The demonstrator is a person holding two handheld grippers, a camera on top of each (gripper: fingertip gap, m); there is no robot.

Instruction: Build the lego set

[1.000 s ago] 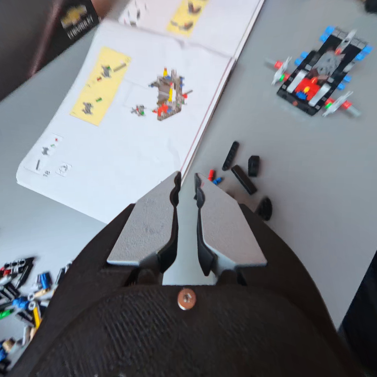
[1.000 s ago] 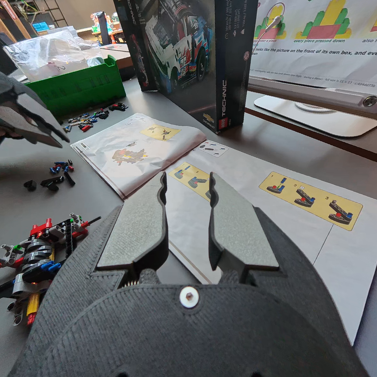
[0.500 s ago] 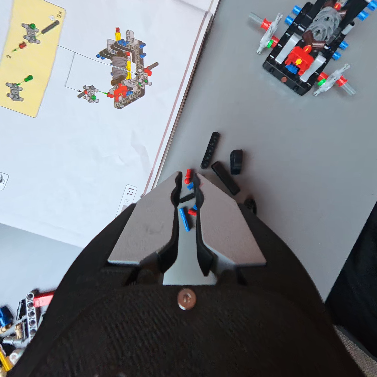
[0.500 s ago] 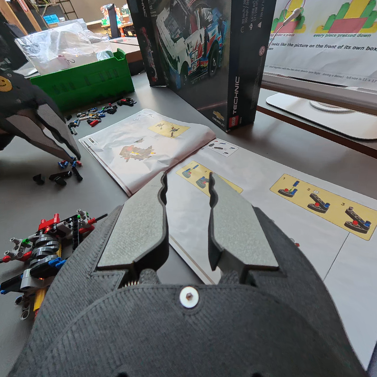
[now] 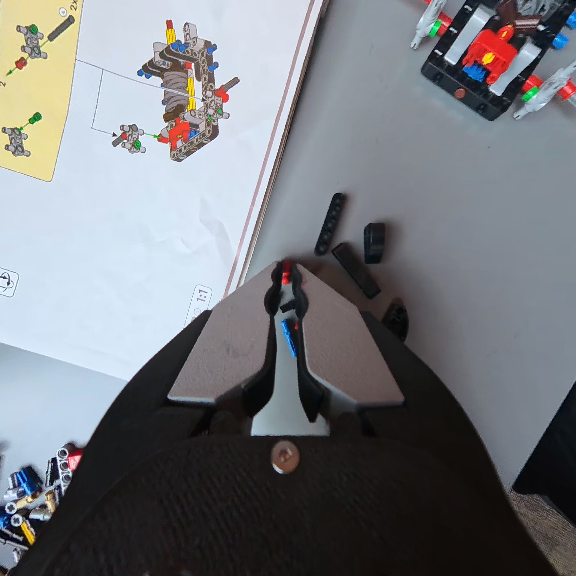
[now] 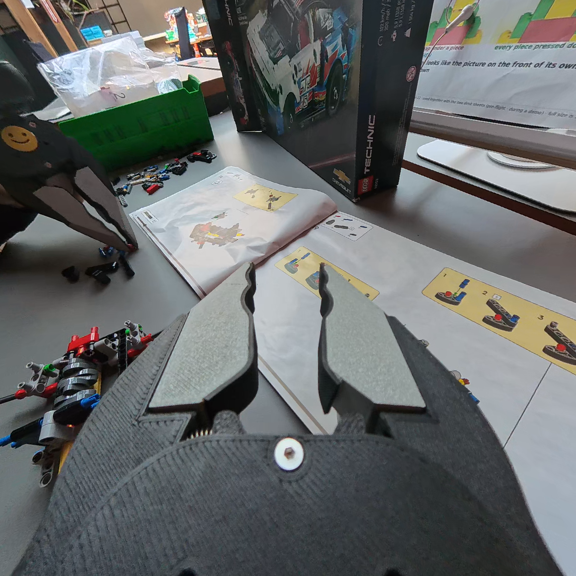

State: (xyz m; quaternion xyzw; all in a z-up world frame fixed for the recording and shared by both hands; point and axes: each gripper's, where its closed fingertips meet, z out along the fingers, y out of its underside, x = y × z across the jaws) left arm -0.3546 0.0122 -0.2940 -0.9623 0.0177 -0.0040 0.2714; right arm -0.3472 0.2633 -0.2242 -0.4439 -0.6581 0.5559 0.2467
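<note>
My left gripper (image 5: 286, 271) is down on the grey table, its tips closed on a small red pin (image 5: 286, 275). A blue pin (image 5: 288, 338) and a small black pin (image 5: 288, 307) lie on the table between its fingers. A black beam (image 5: 330, 223) and two black pieces (image 5: 355, 269) lie just right of the tips. The partly built chassis (image 5: 498, 59) sits at the far right. In the right wrist view the left gripper (image 6: 129, 246) touches the table at left. My right gripper (image 6: 286, 274) is open and empty above a printed sheet (image 6: 436, 327), with the chassis (image 6: 78, 374) to its left.
The open instruction booklet (image 5: 140, 218) lies left of the left gripper; it also shows in the right wrist view (image 6: 218, 218). A pile of loose parts (image 6: 156, 179) lies before a green bin (image 6: 140, 131). The set's box (image 6: 311, 87) stands behind the booklet. Some 25 cm of space lies between my two pairs of fingers.
My left gripper has come forward and down over the small pins and closed its tips on the red pin. My right gripper has barely moved and stays open.
</note>
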